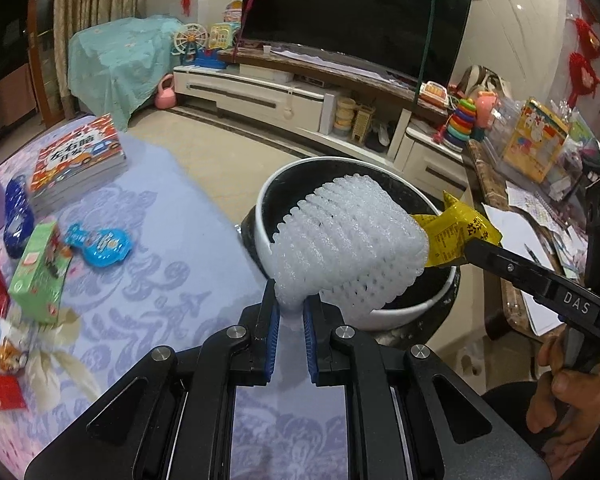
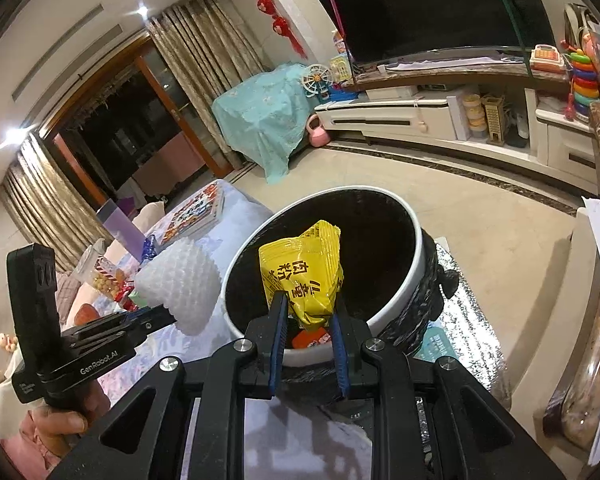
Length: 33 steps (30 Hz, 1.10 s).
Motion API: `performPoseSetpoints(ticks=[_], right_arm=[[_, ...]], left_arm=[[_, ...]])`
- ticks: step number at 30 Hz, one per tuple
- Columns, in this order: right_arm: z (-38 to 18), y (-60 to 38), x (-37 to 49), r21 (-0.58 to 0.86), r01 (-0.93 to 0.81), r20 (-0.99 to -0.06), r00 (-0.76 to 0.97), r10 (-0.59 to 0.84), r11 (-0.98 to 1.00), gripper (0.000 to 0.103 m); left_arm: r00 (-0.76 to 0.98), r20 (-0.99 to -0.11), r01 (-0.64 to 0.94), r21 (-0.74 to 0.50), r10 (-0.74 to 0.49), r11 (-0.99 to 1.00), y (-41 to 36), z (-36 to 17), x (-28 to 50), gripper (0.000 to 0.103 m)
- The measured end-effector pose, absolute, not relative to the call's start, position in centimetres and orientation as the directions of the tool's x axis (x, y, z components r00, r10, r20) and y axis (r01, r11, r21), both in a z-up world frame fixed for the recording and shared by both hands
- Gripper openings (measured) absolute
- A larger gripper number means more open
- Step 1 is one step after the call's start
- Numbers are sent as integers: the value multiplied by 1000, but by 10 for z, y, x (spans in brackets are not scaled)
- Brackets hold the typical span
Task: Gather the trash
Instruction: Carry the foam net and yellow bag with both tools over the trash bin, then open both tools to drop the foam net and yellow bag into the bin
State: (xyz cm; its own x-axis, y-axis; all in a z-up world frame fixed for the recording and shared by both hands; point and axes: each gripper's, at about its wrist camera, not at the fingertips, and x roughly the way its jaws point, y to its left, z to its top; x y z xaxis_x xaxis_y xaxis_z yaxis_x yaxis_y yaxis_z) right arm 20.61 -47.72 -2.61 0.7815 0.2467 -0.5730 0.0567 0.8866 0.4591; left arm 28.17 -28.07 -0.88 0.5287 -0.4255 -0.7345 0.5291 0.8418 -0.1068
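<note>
From the left wrist, the left claw (image 1: 291, 312) was pinched tight on the bottom edge of a white foam net sleeve (image 1: 348, 240), which stood up over the near rim of the white bin (image 1: 384, 312) with its dark liner. The sleeve looked very light, soft and springy; I judged that a grip on a gathered edge suited it, since its body would squash and spring back. The right claw (image 1: 462, 250) reached in from the right, clamped on a yellow wrapper (image 1: 456, 236) just beside the sleeve. On the lilac-clothed worktop (image 1: 148, 272), well to the left, lay a green carton (image 1: 40, 268), a blue packet (image 1: 100, 242) and a book (image 1: 78, 160), apart from each other, with bare cloth between them and the bin.

From the right wrist, the right claw (image 2: 308, 312) was closed on the lower end of the yellow wrapper (image 2: 304, 272), held above the bin's open mouth (image 2: 414, 236). It looked thin, crinkly and slippery, so probably safer held by a bunched part. An orange scrap (image 2: 309, 338) already lay inside. The left claw (image 2: 168, 317) held the foam sleeve (image 2: 180, 280) just outside the bin's left rim. The mouth was wide, yet both claws crowded it, so they could knock together.
</note>
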Motion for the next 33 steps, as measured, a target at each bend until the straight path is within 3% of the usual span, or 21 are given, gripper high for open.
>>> performPoseSetpoints(ticks=[14, 16, 18, 21, 27, 29, 33], right_arm=[[-23, -484, 222, 425, 71, -605, 764, 225, 903, 21], [-23, -486, 224, 421, 73, -608, 763, 221, 904, 21], [-24, -487, 225, 420, 77, -610, 761, 219, 904, 23], [-25, -489, 225, 416, 93, -620, 756, 207, 905, 25], [-25, -493, 224, 426, 112, -624, 755, 202, 898, 39], [-23, -493, 224, 428, 112, -622, 756, 203, 897, 51], [-21, -489, 220, 435, 111, -613, 763, 204, 893, 65]], left_arm=[[519, -741, 562, -79, -426, 823, -316, -5, 301, 13], [506, -746, 569, -89, -433, 817, -320, -7, 302, 18], [507, -749, 568, -81, -426, 819, -321, -10, 302, 42], [519, -751, 554, -68, -408, 830, -320, -14, 301, 56], [511, -753, 523, -110, -414, 845, -304, -16, 300, 62], [513, -749, 509, -127, -418, 851, -297, -16, 298, 64], [524, -741, 472, -157, -420, 867, -277, -18, 291, 67]])
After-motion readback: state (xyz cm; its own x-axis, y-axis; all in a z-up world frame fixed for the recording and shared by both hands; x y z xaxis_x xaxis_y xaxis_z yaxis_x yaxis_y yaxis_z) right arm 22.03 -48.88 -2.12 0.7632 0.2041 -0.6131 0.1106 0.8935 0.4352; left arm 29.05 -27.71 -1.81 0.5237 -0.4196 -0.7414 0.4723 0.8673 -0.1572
